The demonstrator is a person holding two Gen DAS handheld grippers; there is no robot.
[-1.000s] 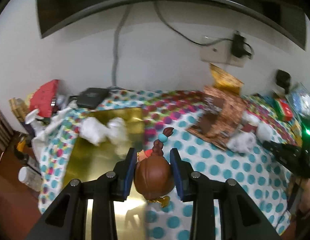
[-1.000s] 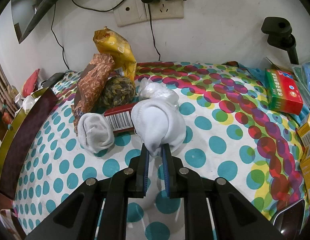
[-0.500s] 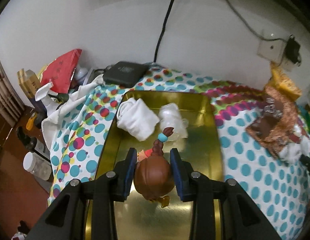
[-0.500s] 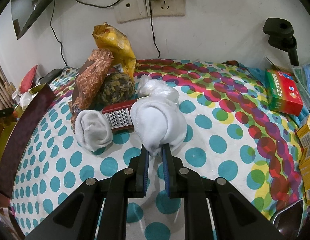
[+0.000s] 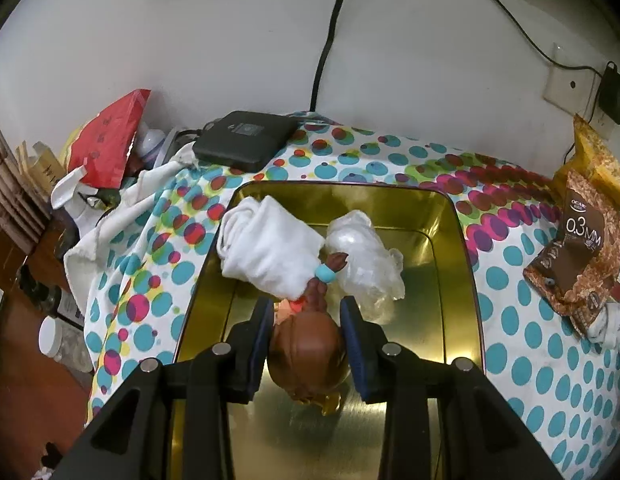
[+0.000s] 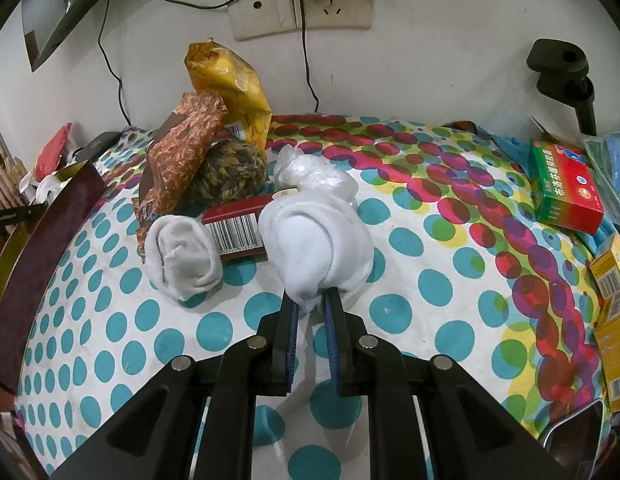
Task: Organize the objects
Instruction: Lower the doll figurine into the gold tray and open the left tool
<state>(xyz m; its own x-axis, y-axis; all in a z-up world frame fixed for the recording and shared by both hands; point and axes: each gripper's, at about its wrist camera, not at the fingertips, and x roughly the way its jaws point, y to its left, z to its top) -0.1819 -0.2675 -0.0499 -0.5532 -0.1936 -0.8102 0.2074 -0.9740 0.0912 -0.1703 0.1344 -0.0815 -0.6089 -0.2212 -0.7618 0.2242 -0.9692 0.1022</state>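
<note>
Left wrist view: the left hand-held gripper (image 5: pixel 305 330) is clamped on a brown-haired doll (image 5: pixel 305 354), one blue pad against each side of its head. The doll's braid, tied with a turquoise band, points away from the camera. The doll hangs over the near half of a gold tin tray (image 5: pixel 456 240) that lies on the polka-dot cloth (image 5: pixel 518 320) covering the table. In the tray's far half lie a rolled white sock (image 5: pixel 269 252), towards the left wall, and a crumpled clear plastic bag (image 5: pixel 366 256) touching it on the right. Past the tray's far edge, a black box (image 5: pixel 245 140) sits at the table's far edge by the wall. A brown snack packet (image 5: pixel 574 256) lies towards the table's right side.

Right wrist view: the right hand-held gripper (image 6: pixel 312 308), jaws nearly together, pinches the near end of a white sock bundle (image 6: pixel 314 248) that rests on the cloth near the table's middle. Just left lies a second rolled sock (image 6: pixel 181 256), with a red barcoded box (image 6: pixel 235 228) between the two. Behind them stand a brown packet (image 6: pixel 181 152), a yellow packet (image 6: pixel 229 80) and a woven rope ball (image 6: pixel 229 172). A green and red medicine box (image 6: pixel 566 188) lies near the table's right edge.
</note>
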